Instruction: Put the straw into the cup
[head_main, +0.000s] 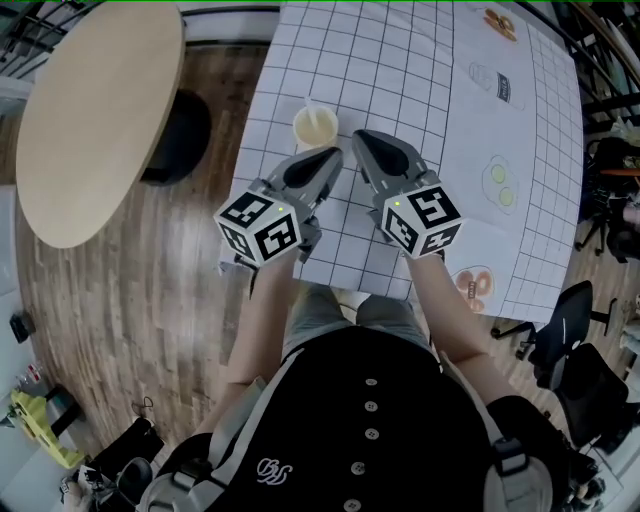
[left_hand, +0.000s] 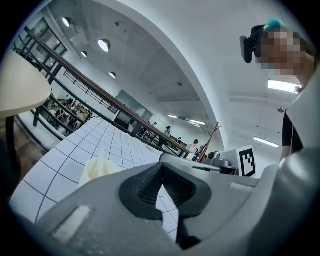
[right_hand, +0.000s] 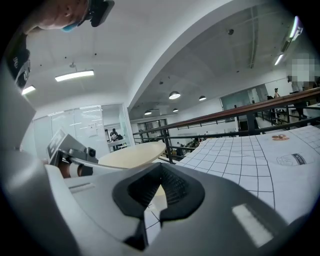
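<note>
Left gripper first: jaws clenched tip to tip, only the hollow behind the ribbed pads showing, nothing in there. Right gripper, same story, pinched together and empty. From the head view the two of them sit side by side over the near half of the table, marker cubes toward the person, noses pointing away and leaning in on each other, close but apart. Just off the left gripper's nose stands the cup, upright on the white grid-lined tablecloth, pale cream inside; the left gripper view catches it low and left of the jaws. A thin pale streak at the cup's far rim could be the straw, too faint to call. Out left, a round beige table over wood plank floor.
</note>
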